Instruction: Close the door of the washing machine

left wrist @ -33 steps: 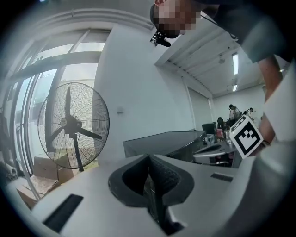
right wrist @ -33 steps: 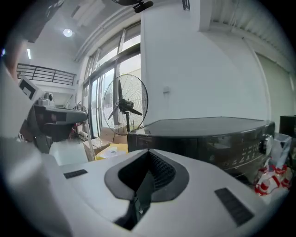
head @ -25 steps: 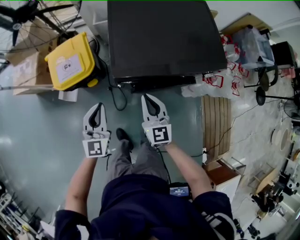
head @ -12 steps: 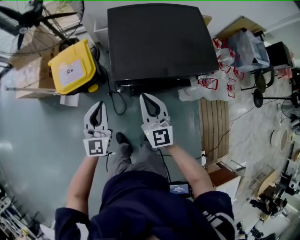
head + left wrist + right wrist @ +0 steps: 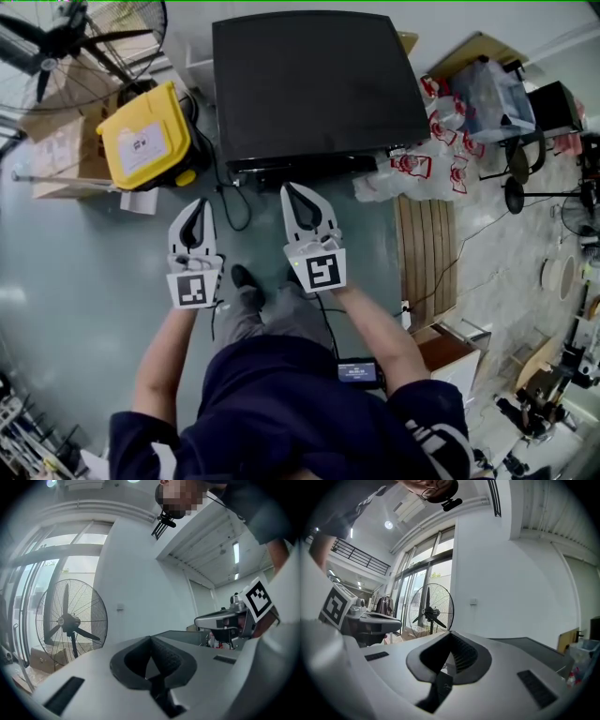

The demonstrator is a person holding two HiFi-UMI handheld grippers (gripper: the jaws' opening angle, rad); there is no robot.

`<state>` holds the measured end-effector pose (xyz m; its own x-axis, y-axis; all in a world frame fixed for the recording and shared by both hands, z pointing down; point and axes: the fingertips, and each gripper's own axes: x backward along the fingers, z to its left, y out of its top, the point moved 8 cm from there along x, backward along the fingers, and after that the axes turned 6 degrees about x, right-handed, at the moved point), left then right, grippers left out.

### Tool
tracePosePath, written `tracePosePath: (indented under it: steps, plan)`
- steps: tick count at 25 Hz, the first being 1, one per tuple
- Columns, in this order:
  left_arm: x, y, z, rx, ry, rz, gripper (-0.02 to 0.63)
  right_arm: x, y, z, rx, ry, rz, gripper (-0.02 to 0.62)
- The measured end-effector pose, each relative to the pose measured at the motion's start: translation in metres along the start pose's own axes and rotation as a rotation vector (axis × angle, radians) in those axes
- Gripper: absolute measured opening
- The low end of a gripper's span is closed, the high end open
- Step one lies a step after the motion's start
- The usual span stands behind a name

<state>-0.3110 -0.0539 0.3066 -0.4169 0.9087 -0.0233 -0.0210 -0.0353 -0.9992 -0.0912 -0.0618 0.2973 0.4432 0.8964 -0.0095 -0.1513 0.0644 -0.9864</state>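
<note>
From above, the washing machine (image 5: 314, 84) shows only its flat black top; its door is hidden from every view. Both grippers are held level in front of it, a short way off, touching nothing. My left gripper (image 5: 199, 203) is shut, its tips meeting with nothing between them (image 5: 150, 638). My right gripper (image 5: 289, 189) is also shut and empty (image 5: 450, 633), pointing at the machine's front edge. The black machine top (image 5: 534, 646) lies just past the right jaws, at about their height.
A yellow box (image 5: 145, 131) and cardboard boxes (image 5: 56, 155) stand left of the machine, with a big floor fan (image 5: 66, 28) behind them. Red-and-white bags (image 5: 431, 141) and a wooden pallet (image 5: 433, 253) lie to the right. A black cable (image 5: 234, 197) runs on the floor between the grippers.
Both grippers have risen a little in front of the machine, staying side by side. Their jaws stayed shut.
</note>
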Motion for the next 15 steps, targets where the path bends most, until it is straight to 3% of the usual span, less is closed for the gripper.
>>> tracePosePath:
  steps: [15]
  plan:
    - [0.0028, 0.0065, -0.0034, -0.002, 0.010, 0.000, 0.024, -0.0022, 0.0019, -0.0009, 0.021, -0.008, 0.010, 0.018]
